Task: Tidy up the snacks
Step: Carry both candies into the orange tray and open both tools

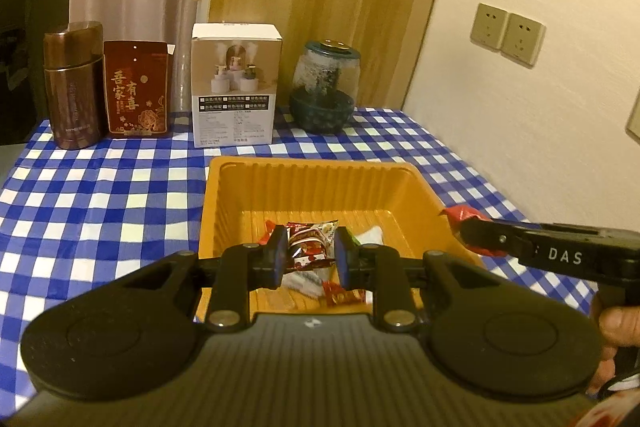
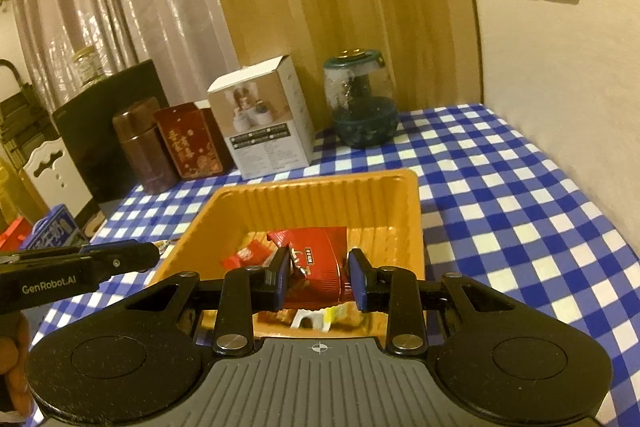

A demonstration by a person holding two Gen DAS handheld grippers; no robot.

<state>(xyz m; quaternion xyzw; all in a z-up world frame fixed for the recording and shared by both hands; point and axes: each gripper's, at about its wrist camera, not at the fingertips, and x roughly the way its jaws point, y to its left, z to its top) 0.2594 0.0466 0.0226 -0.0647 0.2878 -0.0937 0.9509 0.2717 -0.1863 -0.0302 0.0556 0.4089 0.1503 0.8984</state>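
Left wrist: left gripper [image 1: 311,255] grips a snack [image 1: 310,242] over the tray [image 1: 312,169]; right gripper [image 2: 319,277] clamps a red packet [image 2: 320,267] there.

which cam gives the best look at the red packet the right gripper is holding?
Right wrist view. The red snack packet fills the gap between the right gripper pads, over the orange tray, printed face visible. The left wrist view shows only its crumpled ends poking out around the side-on fingers.
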